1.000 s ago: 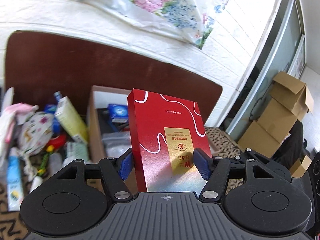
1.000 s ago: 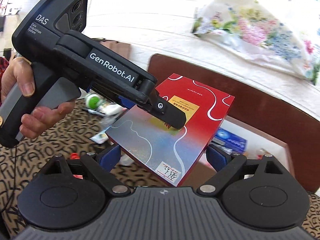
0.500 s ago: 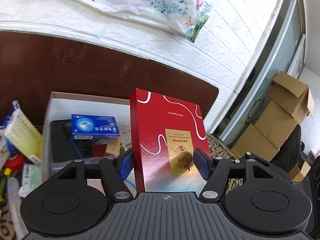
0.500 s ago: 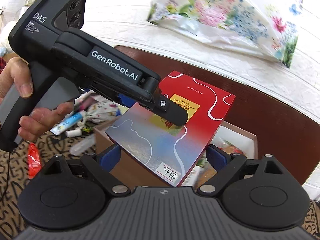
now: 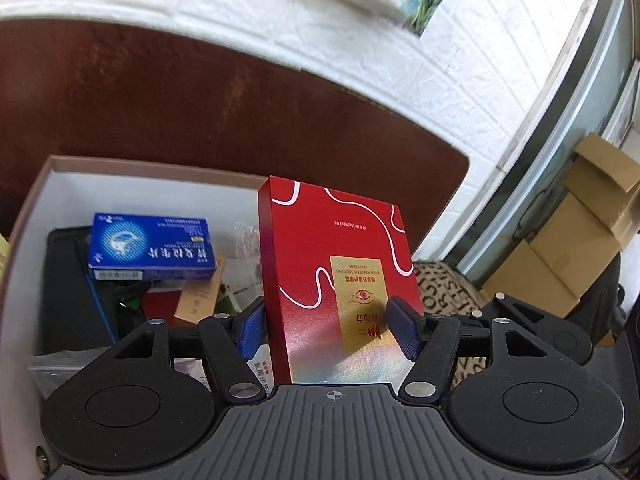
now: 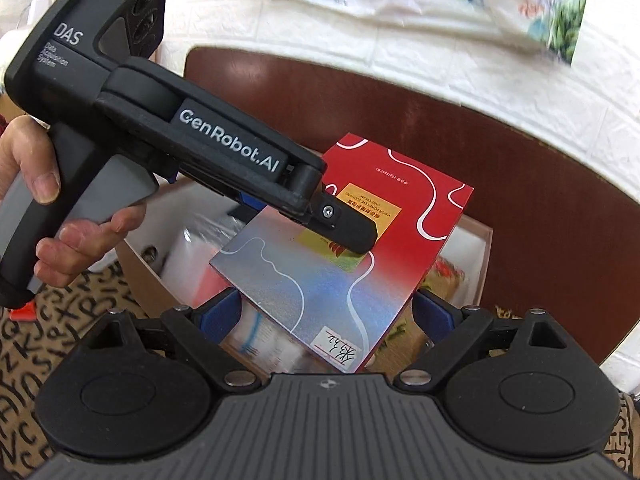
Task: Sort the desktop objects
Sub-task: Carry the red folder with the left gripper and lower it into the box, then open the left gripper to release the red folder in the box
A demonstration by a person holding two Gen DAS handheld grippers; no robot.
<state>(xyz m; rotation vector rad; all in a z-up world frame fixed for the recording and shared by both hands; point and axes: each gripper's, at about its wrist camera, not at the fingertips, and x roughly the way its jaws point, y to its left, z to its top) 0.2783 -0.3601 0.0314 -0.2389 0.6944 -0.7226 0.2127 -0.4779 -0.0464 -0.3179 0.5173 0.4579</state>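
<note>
My left gripper (image 5: pixel 331 330) is shut on a flat red box (image 5: pixel 336 264) with white wavy lines and a gold label, holding it upright over an open white-lined carton (image 5: pixel 132 184). In the right wrist view the same red box (image 6: pixel 372 256) hangs tilted above the carton (image 6: pixel 476 240), with the left gripper's finger across its face. My right gripper (image 6: pixel 327 314) is open; its blue pads stand at either side of the box's lower silver edge, apart from it.
The carton holds a blue medicine box (image 5: pixel 150 252), a black case (image 5: pixel 68 288) and small packets. A brown board (image 5: pixel 240 112) stands behind it against a white brick wall. Stacked cardboard boxes (image 5: pixel 576 232) are at the right. A letter-patterned cloth (image 6: pixel 60 320) covers the table.
Both grippers and the red box have moved right, from beside the loose pile to over the carton. The pile has left the left wrist view. The grip is unchanged.
</note>
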